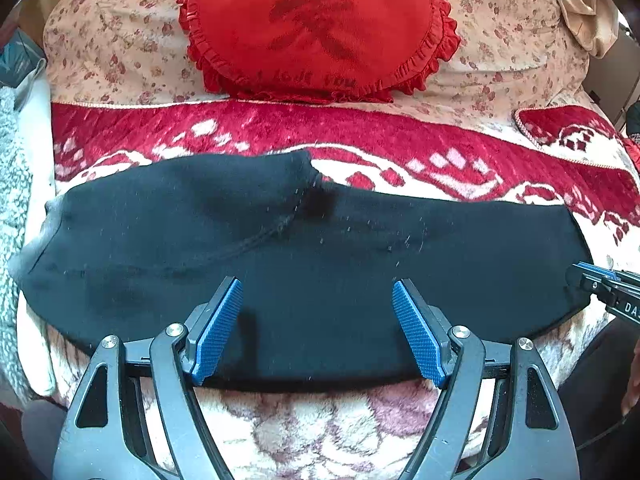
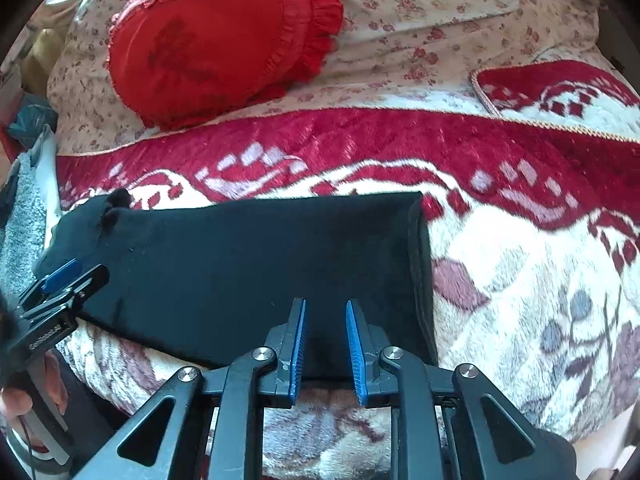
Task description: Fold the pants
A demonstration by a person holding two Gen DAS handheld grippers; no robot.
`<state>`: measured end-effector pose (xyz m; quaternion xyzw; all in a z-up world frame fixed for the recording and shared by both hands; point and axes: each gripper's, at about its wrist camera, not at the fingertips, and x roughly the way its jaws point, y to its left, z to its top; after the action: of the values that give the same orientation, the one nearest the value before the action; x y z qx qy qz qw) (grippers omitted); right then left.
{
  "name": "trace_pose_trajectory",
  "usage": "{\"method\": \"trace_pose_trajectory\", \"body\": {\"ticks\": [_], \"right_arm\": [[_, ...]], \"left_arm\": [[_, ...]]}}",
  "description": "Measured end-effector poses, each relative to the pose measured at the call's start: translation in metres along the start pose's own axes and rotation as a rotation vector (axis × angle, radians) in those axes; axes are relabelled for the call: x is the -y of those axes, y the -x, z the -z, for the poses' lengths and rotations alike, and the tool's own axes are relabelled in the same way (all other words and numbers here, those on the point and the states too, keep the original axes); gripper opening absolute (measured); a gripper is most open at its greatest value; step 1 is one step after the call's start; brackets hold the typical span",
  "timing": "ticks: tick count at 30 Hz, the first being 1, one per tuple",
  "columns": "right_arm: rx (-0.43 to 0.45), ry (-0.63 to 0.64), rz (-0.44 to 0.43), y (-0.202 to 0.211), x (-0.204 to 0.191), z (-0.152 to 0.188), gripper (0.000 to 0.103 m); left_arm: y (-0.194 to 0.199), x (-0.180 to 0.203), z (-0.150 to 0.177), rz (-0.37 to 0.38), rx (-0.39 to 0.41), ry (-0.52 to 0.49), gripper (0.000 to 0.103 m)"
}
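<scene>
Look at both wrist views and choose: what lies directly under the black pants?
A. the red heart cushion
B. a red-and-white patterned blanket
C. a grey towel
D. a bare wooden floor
B: the pants lie flat on the red-and-white blanket, which shows all round their edges; the heart cushion sits farther back, clear of them.

The red ruffled cushion (image 1: 316,28) carries a large dark character in its middle and, along its lower edge, small upside-down stitched lettering that seems to read "I love you". White letters "DA" stand on the right claw (image 1: 592,276) at the frame edge, cut off.
</scene>
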<state>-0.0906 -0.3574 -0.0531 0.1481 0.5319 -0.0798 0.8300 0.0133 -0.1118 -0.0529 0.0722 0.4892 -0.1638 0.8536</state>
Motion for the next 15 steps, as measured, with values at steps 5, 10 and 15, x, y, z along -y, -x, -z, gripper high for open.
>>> {"method": "trace_pose_trajectory", "body": {"ticks": [5,10,15], "right_arm": [[-0.026,-0.004,0.024,-0.013,0.005,0.006,0.02],[-0.002,0.014,0.028,-0.006,-0.004,0.008,0.021],[0.046,0.065,0.046,0.007,-0.02,0.008,0.022]], "left_arm": [[-0.009,-0.002,0.009,-0.003,-0.029,0.008,0.078],[-0.006,-0.001,0.011,0.006,-0.029,0.004,0.078],[0.005,0.004,0.009,0.037,-0.008,0.003,0.078]]}}
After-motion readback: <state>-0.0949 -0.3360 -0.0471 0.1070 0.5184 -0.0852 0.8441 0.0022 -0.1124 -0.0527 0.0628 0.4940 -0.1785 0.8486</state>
